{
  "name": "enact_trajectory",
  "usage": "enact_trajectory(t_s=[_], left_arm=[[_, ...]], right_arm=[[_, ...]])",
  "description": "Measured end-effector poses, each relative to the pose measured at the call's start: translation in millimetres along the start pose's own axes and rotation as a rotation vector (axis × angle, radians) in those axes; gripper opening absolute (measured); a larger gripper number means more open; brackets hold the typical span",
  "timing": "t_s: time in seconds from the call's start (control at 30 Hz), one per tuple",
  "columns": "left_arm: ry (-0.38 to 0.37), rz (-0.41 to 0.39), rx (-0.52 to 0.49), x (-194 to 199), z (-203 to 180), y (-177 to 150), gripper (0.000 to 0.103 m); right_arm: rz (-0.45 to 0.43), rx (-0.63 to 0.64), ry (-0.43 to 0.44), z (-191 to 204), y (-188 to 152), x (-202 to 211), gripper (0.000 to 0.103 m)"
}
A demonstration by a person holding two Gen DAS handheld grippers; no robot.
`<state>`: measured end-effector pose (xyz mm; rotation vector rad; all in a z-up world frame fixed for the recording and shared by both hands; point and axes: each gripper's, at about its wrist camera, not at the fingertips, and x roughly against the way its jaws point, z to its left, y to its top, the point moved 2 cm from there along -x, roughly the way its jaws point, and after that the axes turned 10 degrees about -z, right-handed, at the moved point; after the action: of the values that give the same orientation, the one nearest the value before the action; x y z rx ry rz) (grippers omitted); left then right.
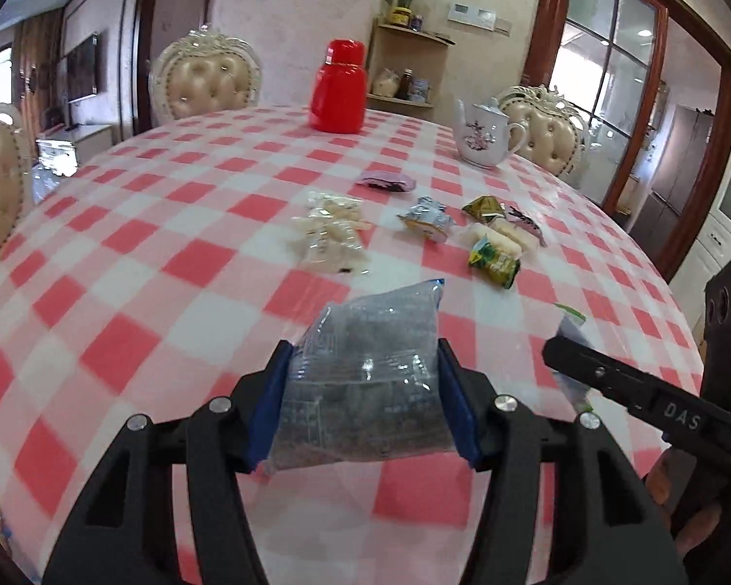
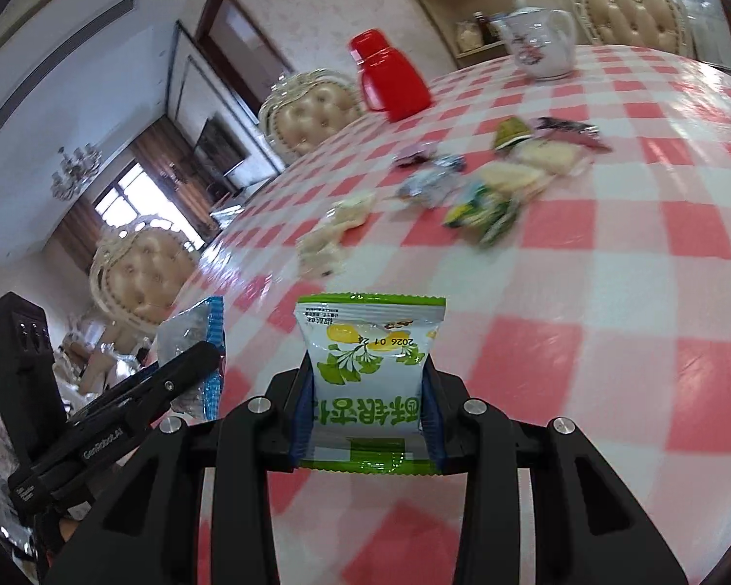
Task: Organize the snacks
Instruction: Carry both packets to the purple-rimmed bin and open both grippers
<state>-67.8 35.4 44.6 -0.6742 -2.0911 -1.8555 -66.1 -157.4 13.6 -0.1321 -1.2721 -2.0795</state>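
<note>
Holding: each gripper clamps one snack packet above the near edge of the table.
Table (image 1: pixel 170 224): round, covered in a red and white checked cloth; it fills most of both views.
Red flask (image 1: pixel 338 87): upright near the far edge.
Teapot (image 1: pixel 482 134): white with a flower print, near the far edge, to the right of the flask and apart from it.
Loose snacks: a pale clear-wrapped pile (image 1: pixel 331 234) lies toward the middle of the table; to its right, well apart from the edge, lie a silver packet (image 1: pixel 426 219), a small green packet (image 1: pixel 494 261) and a pink packet (image 1: pixel 385 180).
Left gripper (image 1: pixel 365 395): closed on a clear bag (image 1: pixel 365 370) with dark contents, pinched at both sides between the blue pads.
Right gripper (image 2: pixel 368 390): closed on a green and white packet (image 2: pixel 370 356), held upright with its print upside down.
Step in hand: likely carrying two picked packets toward a sorting spot; no container or group for them is visible.
Next move: probably setting each packet down beside others of its kind, lowering until it touches the cloth before the fingers spread, and keeping the two tools from bumping, since they are close side by side.
</note>
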Motion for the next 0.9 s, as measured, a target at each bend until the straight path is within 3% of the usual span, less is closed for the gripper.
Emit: enact_trajectory(t_s=[0.33, 0.7, 0.9], left_arm=[[0.091, -0.043, 0.054, 76, 56, -24, 0.058], [0.248, -0.084, 0.149, 173, 163, -44, 0.058], [0.360, -0.068, 0.160, 211, 220, -56, 0.058]], right_arm=[[0.080, 0.127, 0.121, 93, -37, -5, 0.037], [0.204, 0.378, 0.287, 243, -111, -21, 0.037], [0.267, 0.506, 0.338, 300, -153, -30, 0.037]])
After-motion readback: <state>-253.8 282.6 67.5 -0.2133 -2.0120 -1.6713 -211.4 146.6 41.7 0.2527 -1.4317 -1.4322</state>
